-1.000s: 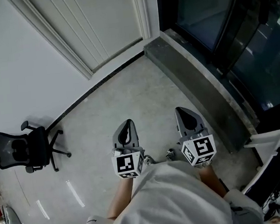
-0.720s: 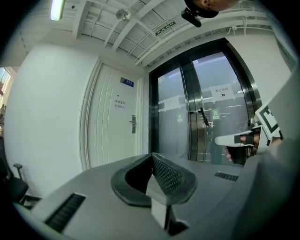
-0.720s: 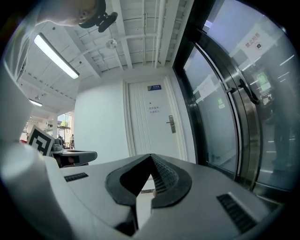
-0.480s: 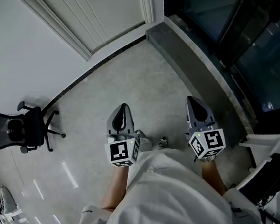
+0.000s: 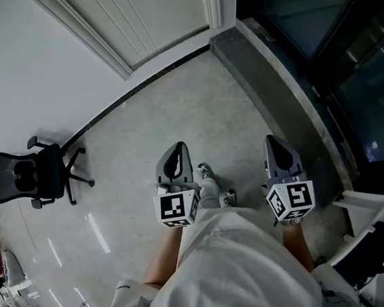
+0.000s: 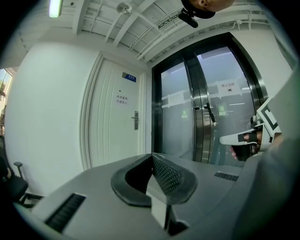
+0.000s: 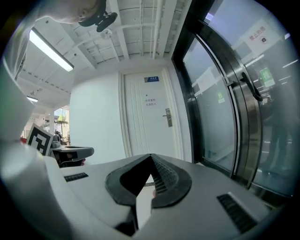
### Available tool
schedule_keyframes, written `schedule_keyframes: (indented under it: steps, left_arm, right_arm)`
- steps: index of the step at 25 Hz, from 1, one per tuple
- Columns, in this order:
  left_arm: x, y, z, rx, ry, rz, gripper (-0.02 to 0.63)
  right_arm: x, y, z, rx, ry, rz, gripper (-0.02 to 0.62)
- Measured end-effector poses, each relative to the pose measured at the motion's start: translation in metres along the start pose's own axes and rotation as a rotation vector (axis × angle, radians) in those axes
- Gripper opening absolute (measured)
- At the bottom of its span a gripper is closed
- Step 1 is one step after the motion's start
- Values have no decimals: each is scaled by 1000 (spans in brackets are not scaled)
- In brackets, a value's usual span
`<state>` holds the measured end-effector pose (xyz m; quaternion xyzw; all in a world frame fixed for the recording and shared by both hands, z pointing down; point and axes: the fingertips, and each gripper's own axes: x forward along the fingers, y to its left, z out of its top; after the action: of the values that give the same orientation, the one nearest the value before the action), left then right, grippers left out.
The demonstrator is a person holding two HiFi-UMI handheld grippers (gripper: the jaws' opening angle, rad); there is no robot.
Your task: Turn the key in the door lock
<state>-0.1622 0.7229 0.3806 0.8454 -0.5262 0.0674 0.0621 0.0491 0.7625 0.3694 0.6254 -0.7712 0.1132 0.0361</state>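
Note:
The white door [image 5: 144, 18] stands at the far end of the floor, some way ahead of both grippers. Its lock plate and handle [image 6: 135, 120] show small in the left gripper view, and the lock plate [image 7: 168, 117] shows again in the right gripper view. No key can be made out at this distance. My left gripper [image 5: 172, 164] and right gripper [image 5: 276, 149] are held side by side over the floor, pointing towards the door. The left gripper [image 6: 152, 157] has its jaws together with nothing in them. The right gripper [image 7: 151, 157] is shut and empty too.
A black office chair [image 5: 27, 177] stands by the white wall at the left. Dark glass doors [image 5: 329, 26] behind a raised stone sill [image 5: 273, 86] run along the right. The person's shoe [image 5: 206, 175] shows between the grippers. A white stand [image 5: 375, 205] sits at the lower right.
The person has stepped forward, and both grippers have moved on over the floor towards the door. A shoe now shows between them. Both jaws look the same as before.

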Motion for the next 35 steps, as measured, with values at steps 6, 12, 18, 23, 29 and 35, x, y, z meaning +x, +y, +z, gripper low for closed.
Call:
schedule_keyframes:
  steps: [6,12,18,23,29,35]
  left_arm:
    - [52,27,20,-5,-48,-19,9]
    - [97,80,26,-19,-42,-13,11]
    - [136,134,33,-35,-55,-24,9]
    - [167,170,37,-28,-67,-22,9]
    - [185,184,46,-16,-77,-44,11]
    - [209,186,40,-28,-55,-49,9]
  right_arm:
    - [66,-5,12,-30,35,-36,2]
    - [133,7,27,-49,41,-47,2]
    - [193,30,36,-85,49,-56,2]
    - [227,39,37,-92,46,-71,2]
    - [247,38,42,-85,42,-99,2]
    - [269,26,39,-85,61,-108,2]
